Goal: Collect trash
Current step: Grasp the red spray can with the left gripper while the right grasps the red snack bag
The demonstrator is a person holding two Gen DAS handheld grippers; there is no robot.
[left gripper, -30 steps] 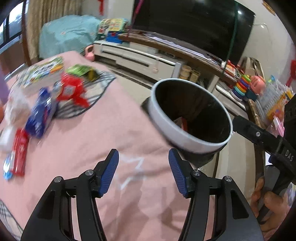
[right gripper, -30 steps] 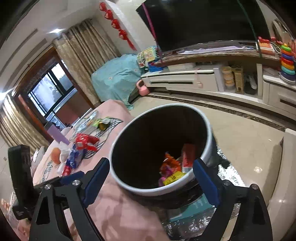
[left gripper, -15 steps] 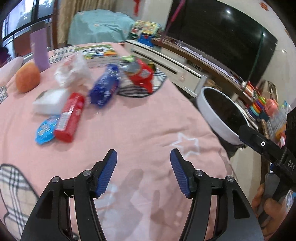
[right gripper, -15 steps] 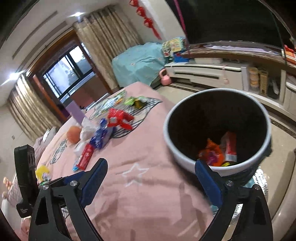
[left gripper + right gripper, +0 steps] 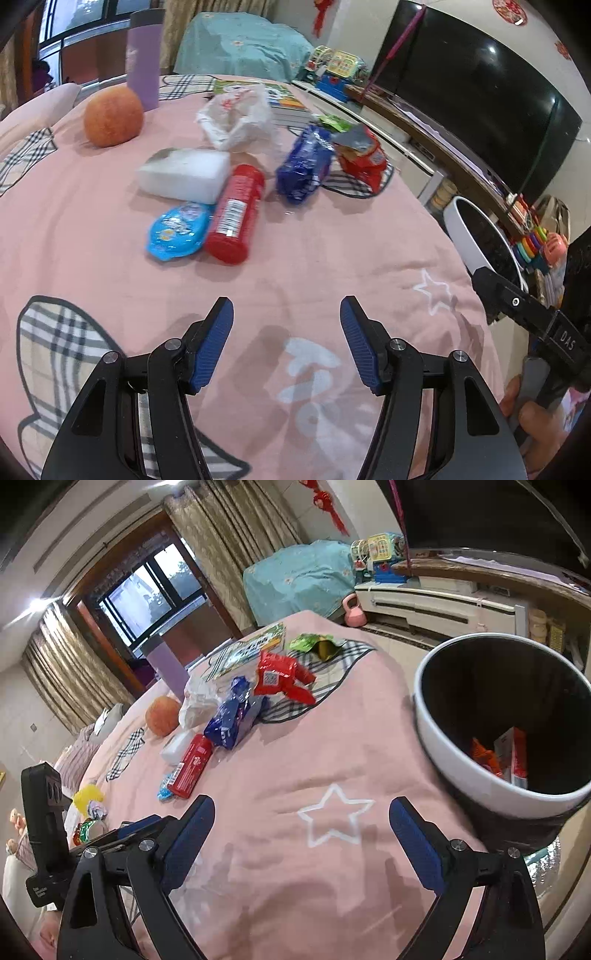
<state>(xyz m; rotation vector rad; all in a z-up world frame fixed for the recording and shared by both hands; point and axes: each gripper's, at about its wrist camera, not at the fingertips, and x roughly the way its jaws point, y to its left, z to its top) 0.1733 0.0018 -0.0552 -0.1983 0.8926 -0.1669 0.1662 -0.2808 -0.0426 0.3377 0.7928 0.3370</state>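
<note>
The left gripper (image 5: pixel 286 343) hangs over the near part of the pink tablecloth (image 5: pixel 314 258), jaws wide apart and holding nothing. The right gripper (image 5: pixel 301 843) is likewise spread wide and bare above the white star print. Trash lies mid-table: a red tube (image 5: pixel 234 214) touching a blue packet (image 5: pixel 177 230), with a dark blue wrapper (image 5: pixel 304 168) and a red wrapper (image 5: pixel 362 157) beyond. The white bin (image 5: pixel 506 723) stands off the table's right edge, wrappers inside.

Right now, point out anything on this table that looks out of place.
Empty snack wrappers litter the pink tablecloth: a torn red packet, a crumpled blue packet, and a green one lying open. They lie loose among an orange and books.
</note>
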